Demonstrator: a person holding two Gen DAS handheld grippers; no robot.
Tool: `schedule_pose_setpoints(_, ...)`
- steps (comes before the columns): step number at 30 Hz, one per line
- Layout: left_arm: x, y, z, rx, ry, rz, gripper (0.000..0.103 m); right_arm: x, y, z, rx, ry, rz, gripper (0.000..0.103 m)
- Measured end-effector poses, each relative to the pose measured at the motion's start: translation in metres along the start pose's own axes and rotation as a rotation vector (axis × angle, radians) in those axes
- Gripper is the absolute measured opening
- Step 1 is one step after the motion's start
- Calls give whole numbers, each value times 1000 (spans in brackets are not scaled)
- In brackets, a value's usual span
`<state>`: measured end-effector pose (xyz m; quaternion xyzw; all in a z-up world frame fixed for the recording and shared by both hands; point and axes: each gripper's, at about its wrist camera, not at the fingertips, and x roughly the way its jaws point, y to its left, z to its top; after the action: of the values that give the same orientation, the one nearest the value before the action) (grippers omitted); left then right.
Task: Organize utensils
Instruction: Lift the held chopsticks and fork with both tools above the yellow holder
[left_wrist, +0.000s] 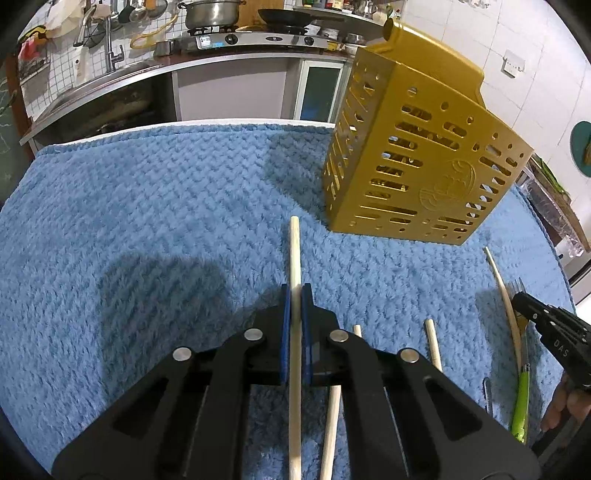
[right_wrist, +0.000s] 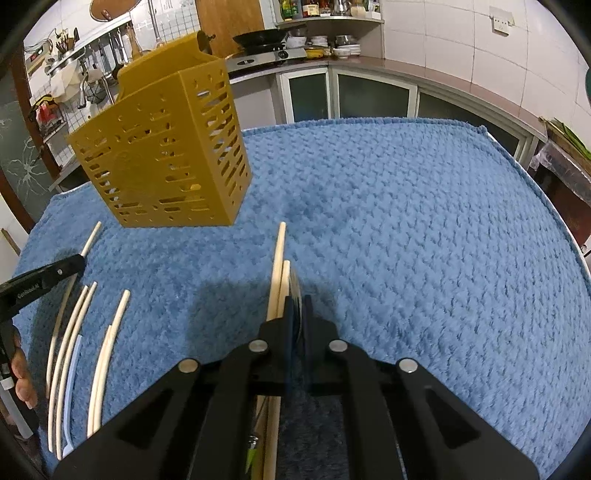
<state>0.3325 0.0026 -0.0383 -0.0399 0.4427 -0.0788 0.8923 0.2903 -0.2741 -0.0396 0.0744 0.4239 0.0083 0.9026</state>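
A gold slotted utensil holder (left_wrist: 417, 147) stands upright on the blue towel (left_wrist: 166, 206); it also shows in the right wrist view (right_wrist: 166, 155). My left gripper (left_wrist: 295, 295) is shut on a wooden chopstick (left_wrist: 294, 251) that points toward the holder. My right gripper (right_wrist: 297, 306) is shut on a fork (right_wrist: 295, 284) with a green handle (left_wrist: 520, 406), its tines just past the fingertips. Two chopsticks (right_wrist: 279, 273) lie just left of the right gripper. Several more chopsticks (right_wrist: 74, 350) lie at the left of the right wrist view.
The towel (right_wrist: 406, 221) covers the table top. Loose chopsticks (left_wrist: 432, 343) lie between the two grippers. A kitchen counter with a stove (left_wrist: 251, 38) and sink (left_wrist: 110, 74) runs behind the table. The table edge (right_wrist: 535, 177) curves at the right.
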Motion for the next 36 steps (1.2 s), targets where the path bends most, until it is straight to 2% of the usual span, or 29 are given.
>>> schedule_pose_setpoints(6, -10, 1, 1, -14, -25, -26, 4, -12, 1, 3, 3, -40, 19, 3)
schedule_pose_setpoints(12, -32, -6, 0, 5, -90, -31, 4, -36, 10, 7, -26, -126, 29, 3)
schedule_pose_setpoints(23, -74, 6, -3, -56, -167, -78, 4, -74, 31, 6, -92, -273, 59, 2)
schedule_pose_setpoints(29, -80, 1, -12, -29, -186, -92, 4, -80, 39, 3, -130, -299, 66, 2)
schedule_pose_setpoints(36, -87, -7, -14, -2, -251, -144, 4, -83, 39, 4, -138, -338, 66, 2)
